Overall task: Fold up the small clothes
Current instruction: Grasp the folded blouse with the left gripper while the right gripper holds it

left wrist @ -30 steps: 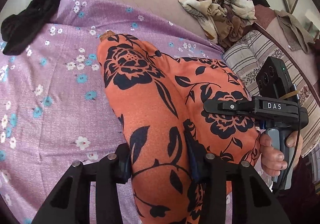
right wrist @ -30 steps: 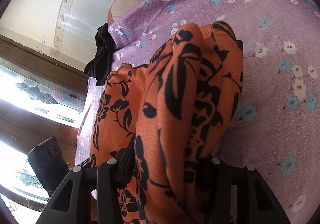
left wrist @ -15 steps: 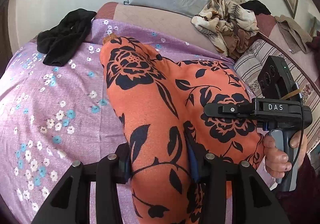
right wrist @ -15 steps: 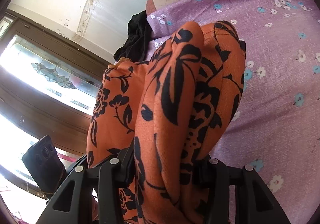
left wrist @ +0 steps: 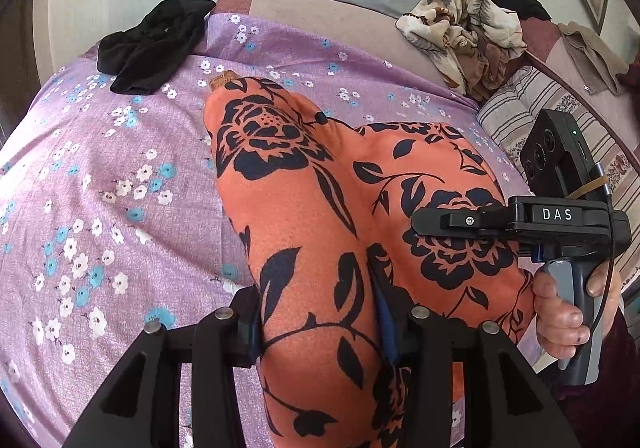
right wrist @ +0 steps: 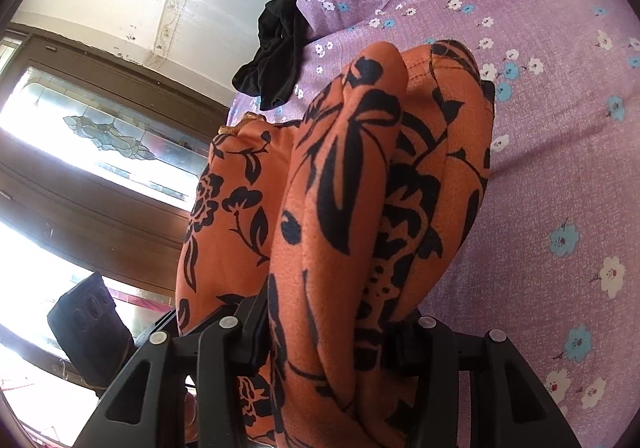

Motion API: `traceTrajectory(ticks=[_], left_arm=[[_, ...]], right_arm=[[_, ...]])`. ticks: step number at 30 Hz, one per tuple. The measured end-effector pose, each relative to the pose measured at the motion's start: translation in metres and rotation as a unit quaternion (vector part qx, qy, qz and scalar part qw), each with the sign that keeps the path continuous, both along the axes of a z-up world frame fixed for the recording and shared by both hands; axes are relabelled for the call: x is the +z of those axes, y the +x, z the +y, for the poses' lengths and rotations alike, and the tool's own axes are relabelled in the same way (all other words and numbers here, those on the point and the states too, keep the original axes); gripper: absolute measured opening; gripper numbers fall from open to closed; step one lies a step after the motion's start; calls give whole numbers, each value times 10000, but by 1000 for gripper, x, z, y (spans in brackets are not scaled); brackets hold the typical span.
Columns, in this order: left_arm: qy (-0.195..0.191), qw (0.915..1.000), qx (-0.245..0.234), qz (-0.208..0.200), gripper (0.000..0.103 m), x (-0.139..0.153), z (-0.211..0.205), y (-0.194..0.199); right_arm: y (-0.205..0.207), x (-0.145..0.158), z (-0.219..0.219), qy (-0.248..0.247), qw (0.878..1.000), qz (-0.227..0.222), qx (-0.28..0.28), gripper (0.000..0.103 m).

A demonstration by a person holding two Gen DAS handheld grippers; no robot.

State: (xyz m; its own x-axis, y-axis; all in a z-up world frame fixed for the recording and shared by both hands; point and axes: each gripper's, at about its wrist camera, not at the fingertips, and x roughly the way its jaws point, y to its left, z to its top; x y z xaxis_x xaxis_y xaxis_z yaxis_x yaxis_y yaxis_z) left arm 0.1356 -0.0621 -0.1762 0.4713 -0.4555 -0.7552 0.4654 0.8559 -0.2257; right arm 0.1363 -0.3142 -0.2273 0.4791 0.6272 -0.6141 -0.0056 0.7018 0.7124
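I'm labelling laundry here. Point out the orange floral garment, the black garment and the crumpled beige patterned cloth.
Orange black-flowered garment point(left wrist: 304, 208), left wrist view, raised fold.
Black crumpled garment point(left wrist: 154, 44), left wrist view, middle.
Beige patterned crumpled cloth point(left wrist: 464, 24), left wrist view, centre.

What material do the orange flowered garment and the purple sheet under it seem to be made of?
Orange garment: probably soft, stretchy knit with a matte, slightly fuzzy surface; it bunches in rounded folds.
Purple sheet: seemingly thin woven cotton or a blend, matte, with a fine speckled weave and printed flowers; the exact fibre is unclear.

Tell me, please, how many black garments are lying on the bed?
2: one black garment on the purple sheet's far-left corner, another behind the crumpled beige cloth; more may be hidden.
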Motion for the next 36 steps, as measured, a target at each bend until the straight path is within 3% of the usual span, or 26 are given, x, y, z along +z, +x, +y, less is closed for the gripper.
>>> traceTrajectory(ticks=[9, 21, 31, 36], left_arm=[[278, 9991, 61, 308, 47, -27, -3, 5], [359, 9985, 57, 403, 53, -37, 2, 13], [477, 9976, 113, 493, 59, -40, -2, 19], [550, 9971, 156, 496, 61, -39, -4, 19]], right_arm=[[6, -29, 2, -186, 9990, 413, -41, 48], [28, -47, 9, -255, 9977, 622, -25, 48], [48, -54, 20, -275, 9959, 860, -22, 56], [37, -53, 18, -382, 9951, 907, -119, 60]])
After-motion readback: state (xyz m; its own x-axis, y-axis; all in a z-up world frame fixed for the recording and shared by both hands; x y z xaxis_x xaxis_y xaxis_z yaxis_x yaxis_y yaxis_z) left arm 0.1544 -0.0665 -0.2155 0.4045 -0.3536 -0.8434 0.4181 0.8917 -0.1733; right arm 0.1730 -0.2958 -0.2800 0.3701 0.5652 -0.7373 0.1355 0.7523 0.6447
